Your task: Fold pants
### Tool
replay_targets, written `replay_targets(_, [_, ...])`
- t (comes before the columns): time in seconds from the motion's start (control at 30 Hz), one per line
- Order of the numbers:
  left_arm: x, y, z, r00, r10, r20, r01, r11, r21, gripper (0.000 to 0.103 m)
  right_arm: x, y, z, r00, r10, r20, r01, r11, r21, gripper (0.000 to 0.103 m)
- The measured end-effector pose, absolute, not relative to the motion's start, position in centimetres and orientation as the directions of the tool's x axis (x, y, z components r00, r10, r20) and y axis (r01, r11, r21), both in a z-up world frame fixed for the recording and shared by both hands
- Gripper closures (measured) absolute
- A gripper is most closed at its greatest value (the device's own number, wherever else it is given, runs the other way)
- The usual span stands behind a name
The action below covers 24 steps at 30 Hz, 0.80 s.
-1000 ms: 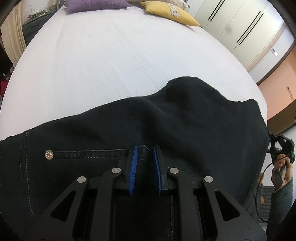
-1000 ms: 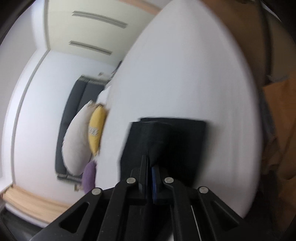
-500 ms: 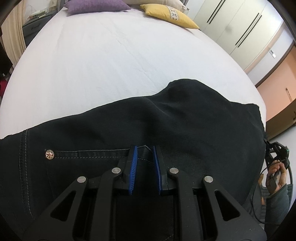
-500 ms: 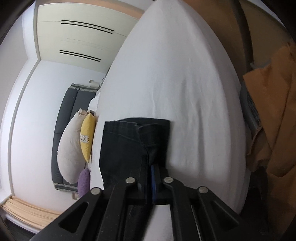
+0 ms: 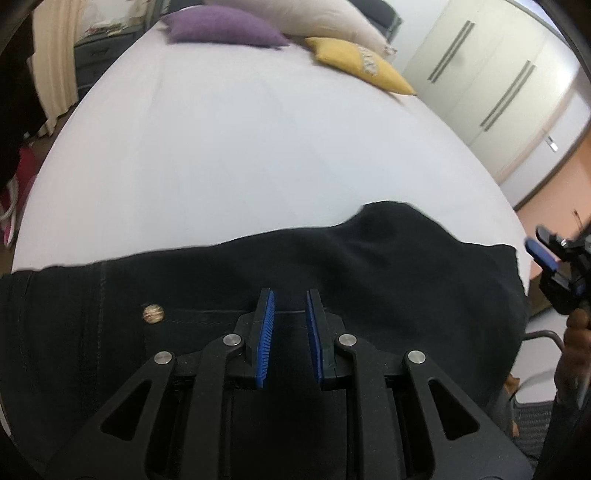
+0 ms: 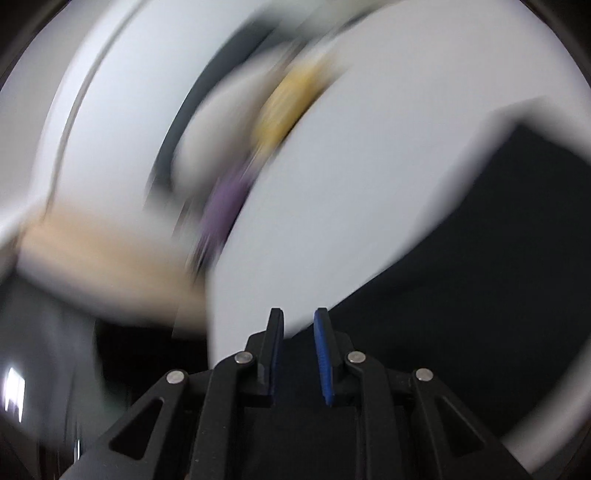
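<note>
Jaws of the left gripper [image 5: 289,295] stand parted with a clear gap, their ribbed blue pads [image 5: 266,332] holding nothing and poised over the black pants [image 5: 388,273]; jaws of the right gripper [image 6: 298,314] are likewise parted and empty, seen from the left wrist view at the bed's right edge [image 5: 543,254]. Pants lie spread across the near part of the white bed [image 5: 258,147], a dark denim mass with visible seam stitching and a small round metal button [image 5: 153,314]; one rounded bulge rises along the far edge of the cloth. Smooth sheet stretches beyond; at the head lie a purple cushion [image 5: 221,26], a yellow cushion [image 5: 362,68] and a pale pillow [image 5: 314,18]; cream wardrobe doors [image 5: 491,74] with long bar handles stand to the right. Right wrist view is heavily motion-blurred; only dark fabric [image 6: 480,277] against white sheet is distinguishable.
</note>
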<state>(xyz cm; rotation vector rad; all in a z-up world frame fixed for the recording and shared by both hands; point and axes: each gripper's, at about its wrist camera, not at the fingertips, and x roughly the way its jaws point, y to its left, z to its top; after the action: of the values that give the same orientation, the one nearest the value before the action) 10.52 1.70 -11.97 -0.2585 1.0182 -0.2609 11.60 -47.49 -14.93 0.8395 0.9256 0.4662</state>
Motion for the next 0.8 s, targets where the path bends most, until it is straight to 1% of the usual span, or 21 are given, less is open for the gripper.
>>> replay_targets(0.07, [10.7, 2.9, -12.7, 0.502, -0.328, -0.8, 0.075, 0.938, -0.338, 0.086, 14.8, -40.2, -16.4, 0.394, 0.755, -0.524, -0.108, 0.605, 0.789, 0.082])
replay_targets(0.1, [10.8, 3.6, -12.9, 0.508, -0.312, -0.803, 0.061, 0.943, -0.328, 0.086, 16.1, -38.1, -17.6, 0.347, 0.775, -0.529, -0.123, 0.597, 0.793, 0.082])
replay_targets(0.17, [10.9, 5.0, -13.2, 0.519, -0.275, -0.81, 0.034, 0.953, -0.302, 0.086, 18.9, -35.1, -21.3, 0.237, 0.789, -0.567, -0.065, 0.595, 0.801, 0.082])
replay_targets(0.2, [10.8, 5.8, -13.4, 0.528, -0.276, -0.803, 0.03, 0.951, -0.307, 0.086, 20.2, -34.4, -23.1, 0.199, 0.781, -0.592, -0.047, 0.611, 0.79, 0.082])
replay_targets(0.23, [10.7, 6.6, -13.6, 0.537, -0.275, -0.798, 0.025, 0.95, -0.31, 0.086, 21.0, -34.4, -24.1, 0.199, 0.755, -0.625, -0.043, 0.644, 0.764, 0.083])
replay_targets(0.27, [10.7, 7.4, -13.8, 0.54, -0.283, -0.793, 0.025, 0.947, -0.321, 0.086, 22.1, -35.4, -25.4, 0.222, 0.722, -0.655, -0.013, 0.674, 0.739, 0.088])
replay_targets(0.3, [10.6, 8.2, -14.1, 0.538, -0.315, -0.781, 0.038, 0.935, -0.351, 0.086, 22.8, -36.8, -26.3, 0.245, 0.73, -0.638, 0.029, 0.652, 0.757, 0.103])
replay_targets(0.33, [10.5, 8.7, -14.2, 0.541, -0.33, -0.774, 0.045, 0.93, -0.365, 0.086, 23.5, -38.6, -26.9, 0.287, 0.74, -0.608, 0.069, 0.617, 0.784, 0.103])
replay_targets(0.43, [10.2, 9.7, -14.2, 0.569, -0.3, -0.766, 0.035, 0.939, -0.343, 0.086, 23.8, -45.3, -26.9, 0.466, 0.623, -0.628, 0.186, 0.625, 0.759, 0.103])
replay_targets(0.47, [10.2, 10.0, -14.3, 0.571, -0.312, -0.76, 0.033, 0.933, -0.358, 0.086, 23.2, -47.8, -26.4, 0.512, 0.566, -0.646, 0.241, 0.627, 0.741, 0.103])
replay_targets(0.5, [10.1, 10.4, -14.3, 0.575, -0.319, -0.754, 0.029, 0.928, -0.371, 0.086, 22.4, -49.3, -25.9, 0.533, 0.532, -0.658, 0.275, 0.627, 0.729, 0.1])
replay_targets(0.53, [9.9, 10.9, -14.1, 0.581, -0.316, -0.75, 0.026, 0.928, -0.371, 0.086, 21.7, -50.3, -25.1, 0.546, 0.516, -0.66, 0.283, 0.628, 0.725, 0.092])
replay_targets(0.57, [9.7, 11.0, -13.7, 0.592, -0.302, -0.747, 0.021, 0.932, -0.361, 0.086, 20.7, -50.7, -24.1, 0.551, 0.531, -0.643, 0.252, 0.629, 0.736, 0.09])
replay_targets(0.6, [9.5, 10.9, -13.5, 0.6, -0.287, -0.747, 0.016, 0.937, -0.348, 0.086, 19.7, -50.4, -23.3, 0.547, 0.567, -0.615, 0.208, 0.62, 0.756, 0.085])
replay_targets(0.63, [9.3, 10.8, -13.1, 0.607, -0.276, -0.745, 0.015, 0.941, -0.337, 0.086, 18.6, -49.6, -22.6, 0.533, 0.611, -0.586, 0.159, 0.607, 0.778, 0.076])
replay_targets(0.67, [9.1, 10.4, -12.7, 0.614, -0.285, -0.736, 0.031, 0.94, -0.338, 0.086, 17.2, -48.3, -22.2, 0.508, 0.66, -0.554, 0.104, 0.591, 0.8, 0.069])
replay_targets(0.7, [9.0, 9.6, -12.4, 0.618, -0.289, -0.731, 0.049, 0.942, -0.331, 0.086, 16.2, -47.2, -22.3, 0.48, 0.697, -0.533, 0.065, 0.578, 0.814, 0.054])
replay_targets(0.73, [8.7, 8.9, -12.3, 0.617, -0.273, -0.738, 0.065, 0.952, -0.298, 0.086, 15.3, -46.3, -22.7, 0.448, 0.721, -0.528, 0.043, 0.573, 0.818, 0.048])
replay_targets(0.77, [8.6, 8.5, -12.8, 0.596, -0.25, -0.763, 0.063, 0.962, -0.266, 0.086, 14.6, -46.2, -23.5, 0.431, 0.722, -0.542, 0.047, 0.582, 0.812, 0.048])
replay_targets(0.8, [8.6, 8.5, -13.4, 0.576, -0.259, -0.775, 0.063, 0.96, -0.274, 0.086, 14.0, -46.9, -24.4, 0.436, 0.712, -0.551, 0.068, 0.584, 0.809, 0.053])
